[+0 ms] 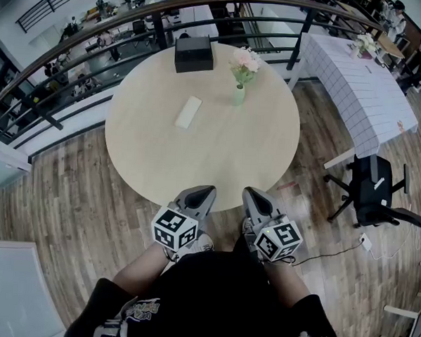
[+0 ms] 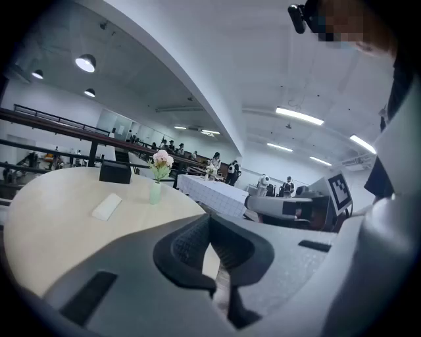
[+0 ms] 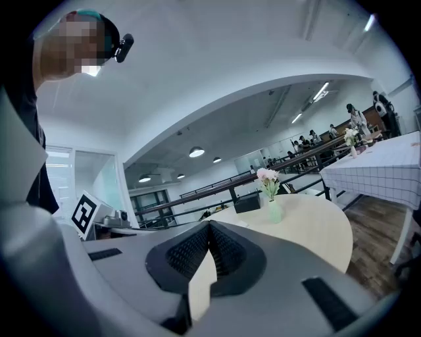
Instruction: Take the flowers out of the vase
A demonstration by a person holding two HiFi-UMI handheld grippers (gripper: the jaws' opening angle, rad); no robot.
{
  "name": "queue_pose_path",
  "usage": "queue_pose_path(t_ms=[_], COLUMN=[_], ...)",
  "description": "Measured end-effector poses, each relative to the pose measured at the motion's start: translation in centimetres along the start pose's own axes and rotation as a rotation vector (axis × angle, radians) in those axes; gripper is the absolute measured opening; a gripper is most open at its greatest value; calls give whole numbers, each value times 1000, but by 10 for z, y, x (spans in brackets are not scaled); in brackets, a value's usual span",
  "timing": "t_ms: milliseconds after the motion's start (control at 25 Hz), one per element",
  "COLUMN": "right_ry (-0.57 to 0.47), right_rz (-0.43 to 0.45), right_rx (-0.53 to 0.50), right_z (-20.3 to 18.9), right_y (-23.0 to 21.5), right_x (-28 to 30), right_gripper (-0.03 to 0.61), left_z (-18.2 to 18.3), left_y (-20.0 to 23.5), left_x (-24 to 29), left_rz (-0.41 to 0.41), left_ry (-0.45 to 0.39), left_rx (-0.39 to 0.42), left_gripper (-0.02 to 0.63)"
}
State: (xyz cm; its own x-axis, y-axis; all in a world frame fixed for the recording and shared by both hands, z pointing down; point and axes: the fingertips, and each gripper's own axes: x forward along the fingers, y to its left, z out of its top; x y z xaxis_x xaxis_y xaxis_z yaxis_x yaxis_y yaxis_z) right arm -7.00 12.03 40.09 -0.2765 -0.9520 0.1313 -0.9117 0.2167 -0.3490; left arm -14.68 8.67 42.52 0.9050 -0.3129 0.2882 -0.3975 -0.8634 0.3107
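Pink flowers [image 1: 245, 60] stand upright in a small pale green vase [image 1: 239, 96] on the far right part of the round wooden table [image 1: 218, 150]. The same flowers [image 2: 162, 158] and vase [image 2: 155, 193] appear small and distant in the left gripper view, and the flowers [image 3: 266, 175] in their vase [image 3: 274, 210] likewise in the right gripper view. My left gripper [image 1: 204, 193] and right gripper [image 1: 252, 195] are side by side at the table's near edge, close to my body, far from the vase. Both are shut with nothing between the jaws.
A black box [image 1: 194, 53] sits at the table's far edge and a flat white block [image 1: 189, 112] lies left of the vase. A curved railing [image 1: 97, 45] runs behind. A table with a checked cloth [image 1: 359, 80] and a black office chair [image 1: 371, 187] stand right.
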Motion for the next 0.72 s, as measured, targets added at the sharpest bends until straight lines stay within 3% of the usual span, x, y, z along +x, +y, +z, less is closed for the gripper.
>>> queue_pose_path(t_ms=[240, 720], right_ry=[-47, -30], right_rz=[26, 27], right_rx=[38, 30], right_z=[10, 8], right_y=[3, 0], right_x=[-1, -2], right_gripper=[21, 21], left_z=[3, 5], left_y=[1, -1], left_x=[-3, -2], left_rz=[5, 7], left_ry=[0, -6], left_rx=[1, 0], left_gripper=[8, 8])
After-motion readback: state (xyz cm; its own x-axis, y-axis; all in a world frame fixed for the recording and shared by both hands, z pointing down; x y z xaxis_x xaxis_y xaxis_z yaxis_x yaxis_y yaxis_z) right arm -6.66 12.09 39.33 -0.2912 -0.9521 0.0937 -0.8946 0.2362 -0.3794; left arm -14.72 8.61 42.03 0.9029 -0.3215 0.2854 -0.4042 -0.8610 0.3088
